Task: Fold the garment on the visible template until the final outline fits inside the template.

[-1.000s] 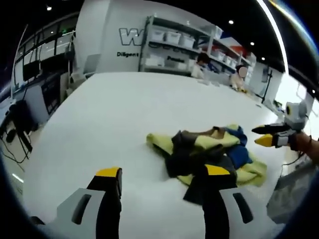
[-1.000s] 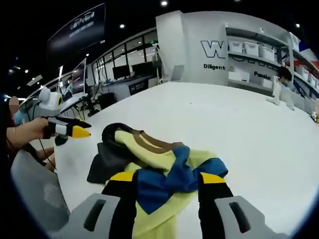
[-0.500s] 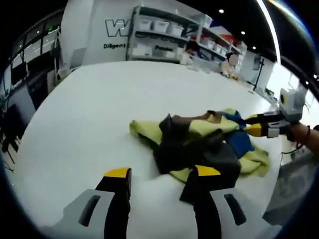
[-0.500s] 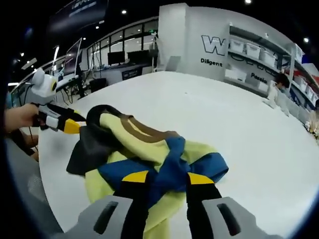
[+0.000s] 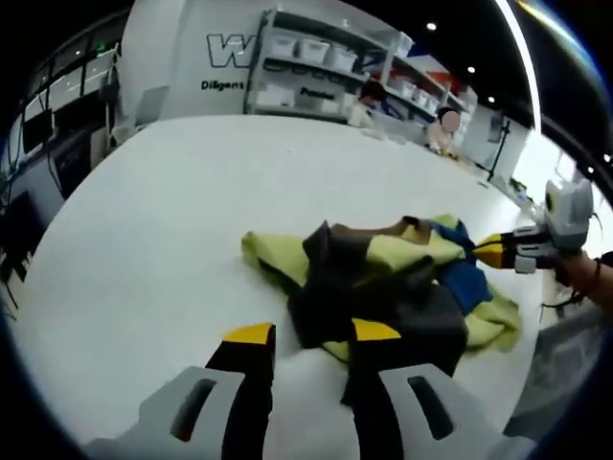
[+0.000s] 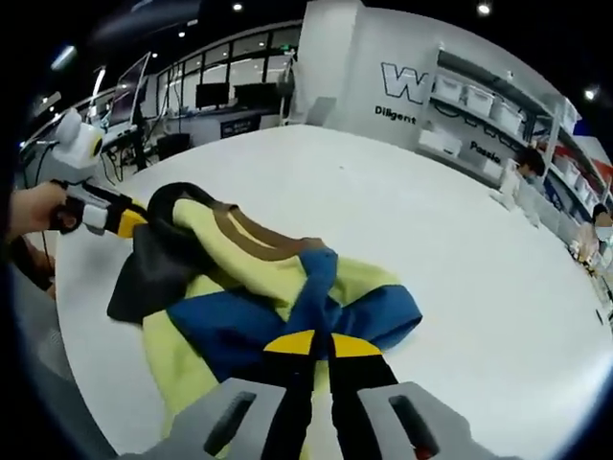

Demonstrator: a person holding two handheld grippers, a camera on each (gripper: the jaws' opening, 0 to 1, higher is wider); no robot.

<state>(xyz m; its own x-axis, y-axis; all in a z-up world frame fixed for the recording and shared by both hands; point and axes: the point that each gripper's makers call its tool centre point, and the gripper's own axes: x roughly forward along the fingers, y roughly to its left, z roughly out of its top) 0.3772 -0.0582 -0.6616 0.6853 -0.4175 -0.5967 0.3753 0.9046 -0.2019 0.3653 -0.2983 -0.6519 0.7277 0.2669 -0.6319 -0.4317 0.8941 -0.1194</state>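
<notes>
The garment (image 5: 383,283) lies crumpled in a heap of yellow, blue, dark grey and brown cloth on the near part of a wide white table (image 5: 192,211), nowhere near flat. No template outline can be made out on the table, so I cannot tell whether the heap sits on it. In the right gripper view the right gripper (image 6: 322,342) has its yellow-tipped jaws drawn almost together over the blue fold at the near edge of the garment; whether cloth is actually pinched between them I cannot tell. In the left gripper view the left gripper (image 5: 311,333) reaches at the dark grey edge with a narrow gap between its jaws, and a grip there is not clear either. The risk from here, as I judge it, is lifting several bunched layers at once, which would drag the heap sideways rather than open it, or the cloth slipping from a shallow pinch. Shelves (image 5: 316,67) with boxes stand at the far wall.
</notes>
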